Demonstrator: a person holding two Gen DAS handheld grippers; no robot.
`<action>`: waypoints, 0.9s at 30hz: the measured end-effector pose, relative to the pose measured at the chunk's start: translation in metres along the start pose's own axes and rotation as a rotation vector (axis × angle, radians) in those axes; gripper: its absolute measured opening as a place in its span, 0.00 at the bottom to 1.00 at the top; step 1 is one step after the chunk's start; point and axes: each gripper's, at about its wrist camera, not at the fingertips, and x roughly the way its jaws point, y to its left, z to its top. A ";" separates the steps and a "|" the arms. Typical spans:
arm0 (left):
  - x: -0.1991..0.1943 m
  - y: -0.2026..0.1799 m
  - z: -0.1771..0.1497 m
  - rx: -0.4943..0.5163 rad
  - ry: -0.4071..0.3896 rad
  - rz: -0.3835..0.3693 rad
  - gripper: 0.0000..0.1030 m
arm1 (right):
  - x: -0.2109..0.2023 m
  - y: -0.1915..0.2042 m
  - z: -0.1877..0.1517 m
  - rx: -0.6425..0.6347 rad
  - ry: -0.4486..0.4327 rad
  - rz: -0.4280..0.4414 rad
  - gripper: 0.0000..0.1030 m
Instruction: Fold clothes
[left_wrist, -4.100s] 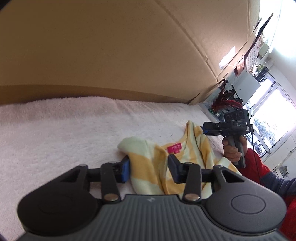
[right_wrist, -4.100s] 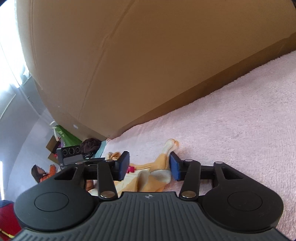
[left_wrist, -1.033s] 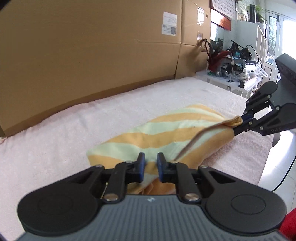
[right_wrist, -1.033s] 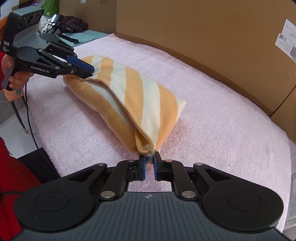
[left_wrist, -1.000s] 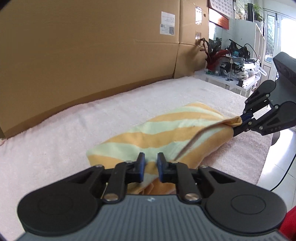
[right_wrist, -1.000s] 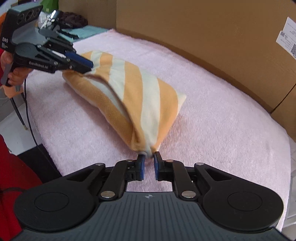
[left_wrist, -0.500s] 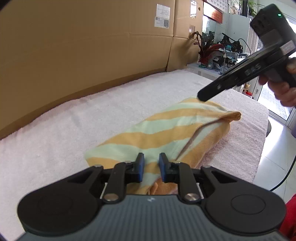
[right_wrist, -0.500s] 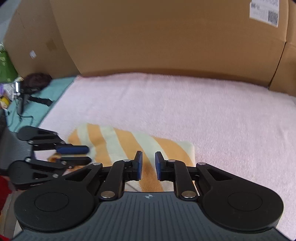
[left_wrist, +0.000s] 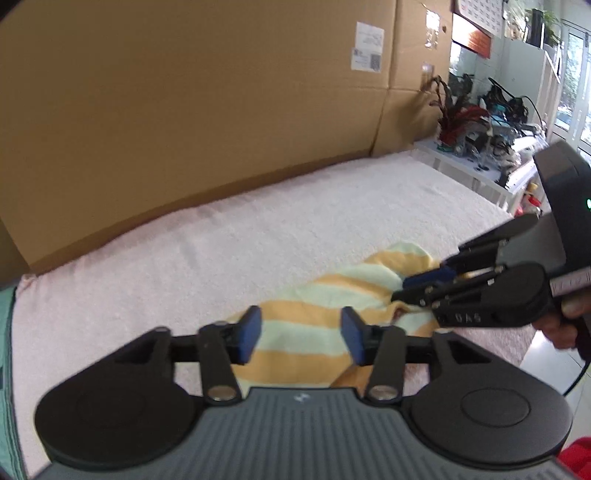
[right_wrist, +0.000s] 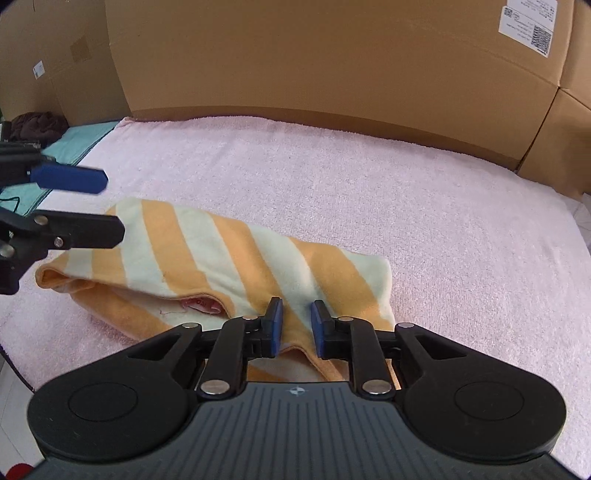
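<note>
From the left wrist camera, the left gripper (left_wrist: 300, 334) stands with its blue pads wide apart and nothing between them, hanging just above the near end of the striped garment (left_wrist: 332, 295). The yellow-and-pale-green piece lies doubled over on the pink towel (left_wrist: 221, 236) that covers the table, close to the table's near edge, so both tools can reach it from the person's side. The right gripper (left_wrist: 417, 286) comes in from the right over the garment's far end, held by a hand (left_wrist: 565, 319); its two fingers look only slightly parted here, and no cloth appears to be pinched. A cardboard wall (left_wrist: 184, 110) closes off the back of the table.

From the right wrist camera, the right gripper (right_wrist: 296, 326) shows a narrow gap between its pads, and the gap is empty; the garment (right_wrist: 221, 258) lies flat below it with a fold line along the front and a pink label (right_wrist: 201, 306) peeking out from between the layers. The left gripper (right_wrist: 107, 206) enters at the left, spread wide over the opposite end. With both tools free of the cloth, the garment rests folded on its own weight; whether another fold is due, I cannot judge.
</note>
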 end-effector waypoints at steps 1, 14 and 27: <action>0.006 -0.003 -0.001 0.005 0.005 0.039 0.71 | -0.001 0.000 -0.001 0.008 -0.008 -0.004 0.18; 0.050 -0.002 -0.039 -0.085 0.058 0.108 0.70 | -0.049 -0.015 0.007 0.160 -0.112 0.058 0.22; 0.054 0.015 -0.053 -0.059 -0.004 0.018 0.84 | -0.022 0.016 -0.024 -0.003 -0.165 0.050 0.20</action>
